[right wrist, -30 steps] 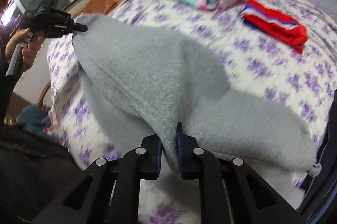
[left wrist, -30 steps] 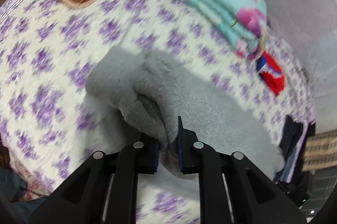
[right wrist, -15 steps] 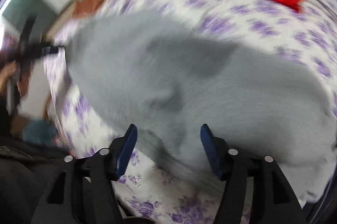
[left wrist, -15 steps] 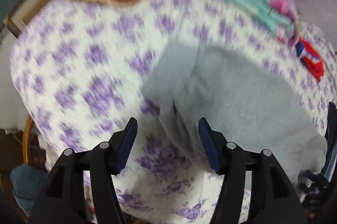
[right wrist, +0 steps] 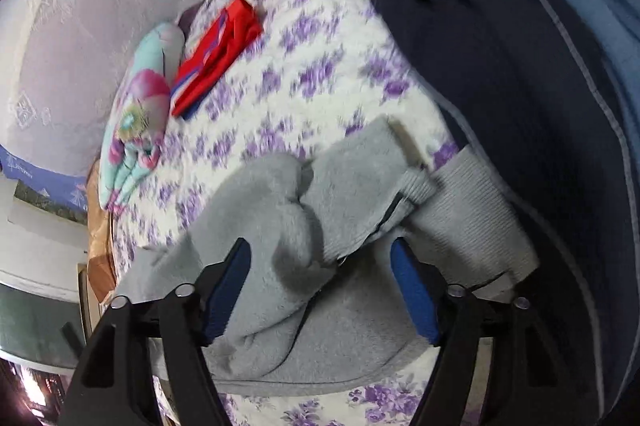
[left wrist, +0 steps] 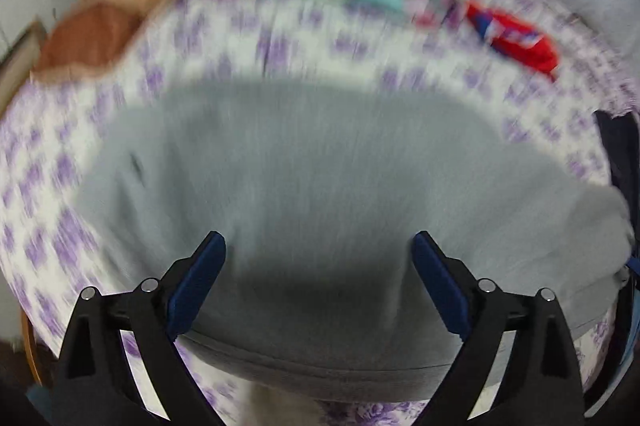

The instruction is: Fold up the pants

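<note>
Pants [left wrist: 320, 185] are lying along the bed's [left wrist: 280, 41] near edge. We are holding the left gripper [left wrist: 318, 278], jaws just opened wide, and right gripper [right wrist: 320, 290] spread, both empty. We are judging the bunched cuff end liable to fold crooked.

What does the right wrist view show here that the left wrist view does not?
Only the right wrist view shows the ribbed cuff of the grey pants, bunched folds at that end, and the open right gripper. Only the left wrist view shows the brown pillow, a flat stretch of the pants, and the open left gripper. Both show the pants, the purple-flowered bedspread, the red folded garment, the turquoise floral bedding and the dark clothes.
</note>
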Action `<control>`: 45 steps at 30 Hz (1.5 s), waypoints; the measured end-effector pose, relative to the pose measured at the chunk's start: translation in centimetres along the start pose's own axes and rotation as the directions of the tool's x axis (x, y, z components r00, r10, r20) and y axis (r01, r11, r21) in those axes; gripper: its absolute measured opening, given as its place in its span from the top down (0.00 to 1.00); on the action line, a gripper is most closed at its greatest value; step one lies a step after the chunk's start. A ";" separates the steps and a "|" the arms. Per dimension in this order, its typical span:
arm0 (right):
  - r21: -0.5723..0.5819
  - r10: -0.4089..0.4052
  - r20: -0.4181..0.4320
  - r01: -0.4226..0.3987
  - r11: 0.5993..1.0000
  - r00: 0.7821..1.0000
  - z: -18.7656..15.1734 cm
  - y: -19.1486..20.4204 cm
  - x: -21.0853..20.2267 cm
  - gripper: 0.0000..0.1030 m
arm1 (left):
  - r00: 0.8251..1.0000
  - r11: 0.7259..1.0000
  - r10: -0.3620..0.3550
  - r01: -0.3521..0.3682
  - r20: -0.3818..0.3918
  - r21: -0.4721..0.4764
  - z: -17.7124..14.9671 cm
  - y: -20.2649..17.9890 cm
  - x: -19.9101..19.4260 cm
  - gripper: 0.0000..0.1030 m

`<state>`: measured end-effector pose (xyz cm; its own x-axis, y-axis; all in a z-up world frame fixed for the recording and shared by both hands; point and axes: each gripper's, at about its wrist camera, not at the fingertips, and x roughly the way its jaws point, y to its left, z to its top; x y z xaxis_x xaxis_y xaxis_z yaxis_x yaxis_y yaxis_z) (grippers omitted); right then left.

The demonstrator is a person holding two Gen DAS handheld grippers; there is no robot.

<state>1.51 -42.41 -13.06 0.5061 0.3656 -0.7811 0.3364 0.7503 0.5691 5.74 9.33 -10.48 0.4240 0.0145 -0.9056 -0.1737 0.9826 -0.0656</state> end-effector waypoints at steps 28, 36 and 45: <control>-0.028 -0.154 0.107 0.158 0.987 0.982 -1.7 -1.8 -5.7 0.44 | 0.996 0.999 -0.008 0.012 -0.088 0.036 -1.0 -0.2 0.8 0.09; -0.118 -0.155 0.139 0.172 0.978 0.978 -2.3 -2.1 -10.0 0.56 | 0.995 0.980 -0.090 0.083 0.031 0.181 -0.8 -4.0 -3.4 0.09; -0.223 -0.131 -0.037 0.119 0.967 0.991 -3.9 0.5 -3.0 0.61 | 0.989 0.932 -0.141 0.149 -0.048 0.332 -2.9 -9.1 -2.2 0.09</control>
<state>-2.94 -40.99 -11.38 0.4285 0.2844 -0.8576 0.2087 0.8924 0.4002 3.76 -0.15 -9.09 0.4007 -0.1327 -0.9065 0.1962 0.9789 -0.0566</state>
